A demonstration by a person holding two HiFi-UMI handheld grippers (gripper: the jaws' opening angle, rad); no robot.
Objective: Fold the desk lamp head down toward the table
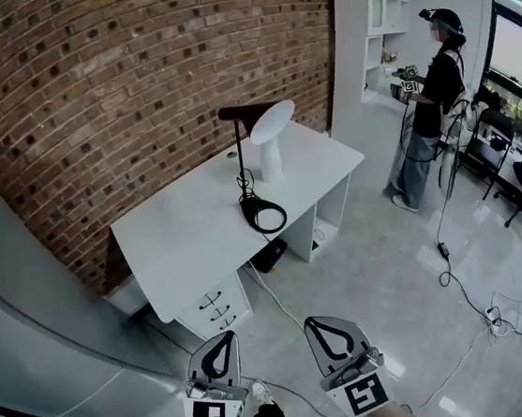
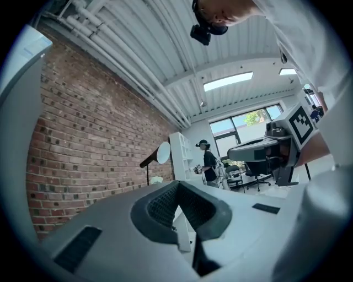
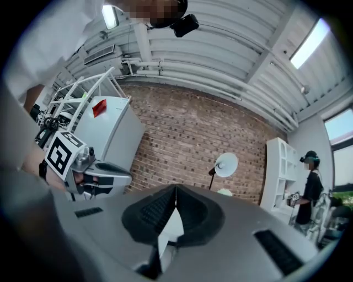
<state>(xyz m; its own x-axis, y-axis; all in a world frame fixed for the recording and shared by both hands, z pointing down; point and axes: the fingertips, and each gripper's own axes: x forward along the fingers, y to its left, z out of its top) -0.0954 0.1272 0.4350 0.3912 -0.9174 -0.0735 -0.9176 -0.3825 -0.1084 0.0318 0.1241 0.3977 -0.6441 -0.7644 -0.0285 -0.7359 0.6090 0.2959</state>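
approach step: left tongs (image 1: 222,336) and right tongs (image 1: 325,320) are pressed together and empty, well apart from the counter (image 1: 189,235). next, probably reach the raised lamp head (image 1: 272,121) and spread one pair.

- Lamp (image 1: 240,158): one desk lamp, standing upright near the back of a white desk (image 1: 190,249), close to the brick wall (image 1: 130,68).
- Stem (image 1: 239,163): thin, black, straight and vertical.
- Head (image 1: 272,121): round shade, white on its open face and dark behind, joined to the top of the stem by a short black neck (image 1: 240,112). It is raised at the full height of the stem and tilted, facing out into the room and not down at the desk.
- Foot (image 1: 264,215): a black ring lying flat on the desk; whether it is a base or a coiled cord is unclear.
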